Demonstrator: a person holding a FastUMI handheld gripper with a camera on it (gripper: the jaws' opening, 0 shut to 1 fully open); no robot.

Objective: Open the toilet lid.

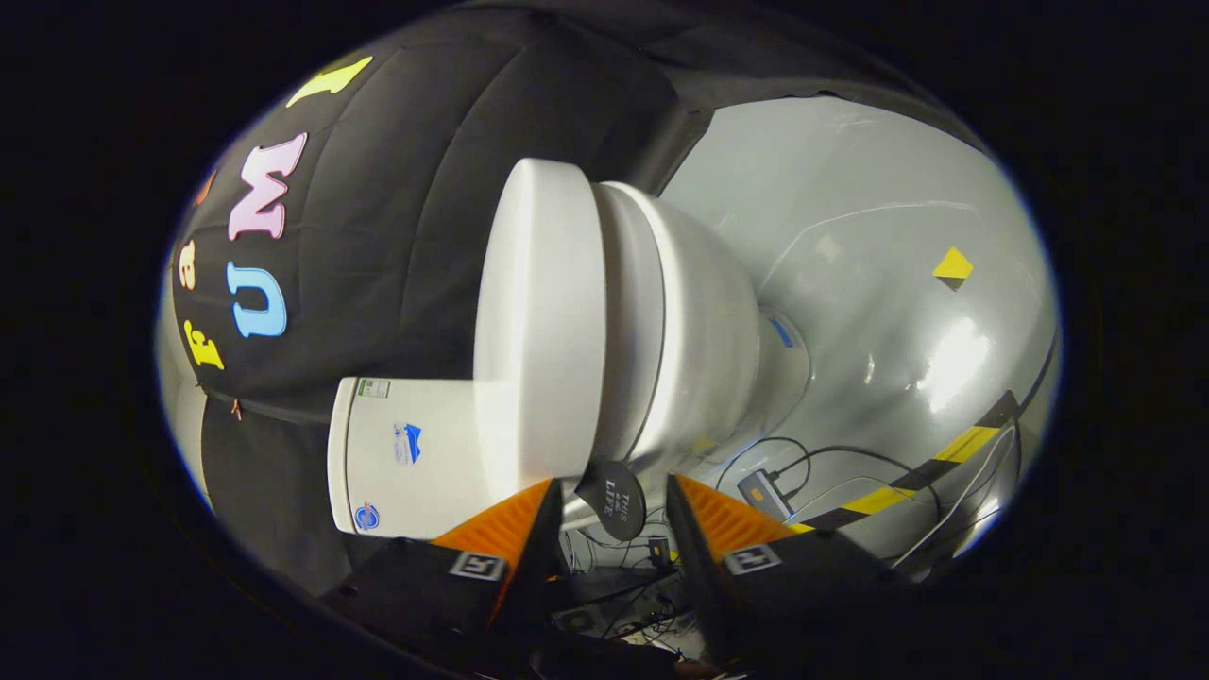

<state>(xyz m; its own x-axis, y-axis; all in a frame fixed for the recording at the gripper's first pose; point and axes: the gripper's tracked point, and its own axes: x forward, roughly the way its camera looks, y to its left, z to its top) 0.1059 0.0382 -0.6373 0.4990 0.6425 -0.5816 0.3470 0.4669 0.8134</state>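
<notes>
The view is rolled on its side. A white toilet stands ahead, with its thick lid (538, 321) lying flat against the seat and bowl (689, 331). The tank (406, 453) sits beside the lid, by the black cloth wall. A small dark round tab (612, 499) sticks out from the lid's edge. My gripper (609, 515) is open, and the tab sits between its two fingertips with a narrow gap on each side. Neither of the fingers (505, 529) visibly presses on it.
The glossy grey floor (897, 312) carries a yellow-and-black tape stripe (930, 467) and a yellow marker (952, 266). Cables and a small grey box (763, 493) lie on the floor close to the toilet's base, just beyond the fingers.
</notes>
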